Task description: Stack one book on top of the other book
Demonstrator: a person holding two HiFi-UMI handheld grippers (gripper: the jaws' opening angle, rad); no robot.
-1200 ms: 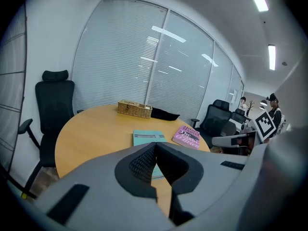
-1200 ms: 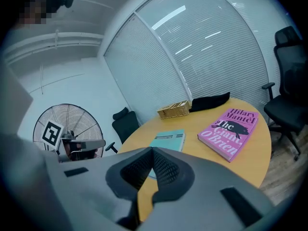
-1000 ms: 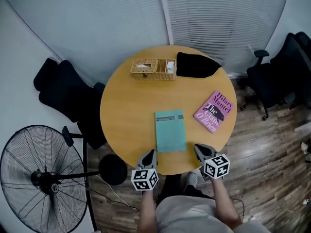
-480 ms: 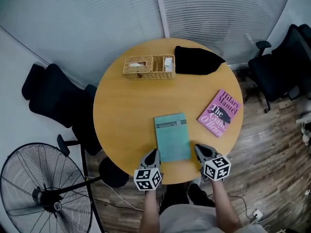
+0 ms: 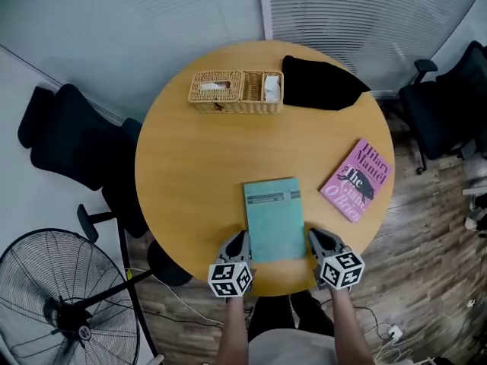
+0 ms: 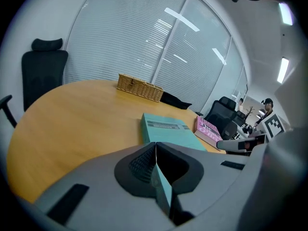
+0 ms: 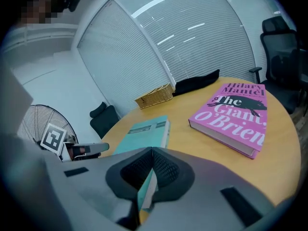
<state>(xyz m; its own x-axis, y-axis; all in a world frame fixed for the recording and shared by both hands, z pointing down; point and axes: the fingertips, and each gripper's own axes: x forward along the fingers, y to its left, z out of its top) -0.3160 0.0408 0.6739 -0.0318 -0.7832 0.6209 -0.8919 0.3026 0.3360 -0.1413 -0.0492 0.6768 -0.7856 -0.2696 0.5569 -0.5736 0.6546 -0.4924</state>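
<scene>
Teal book [image 5: 272, 219] lies flat on the desk [image 5: 190, 173] by the front edge, long axis running away from the person. It sits between the tongs: left tongs [image 5: 237, 238] just beside its near-left corner, right tongs [image 5: 313, 235] just beside its near-right. Both tongs are pressed together, nothing pinched. Pink book [image 5: 358, 179] lies flat, skewed, to the right and further out, apart from the teal one. Right tongs are nearer to it, so my call is that the right hand takes the pink book and carries it left onto the teal.
</scene>
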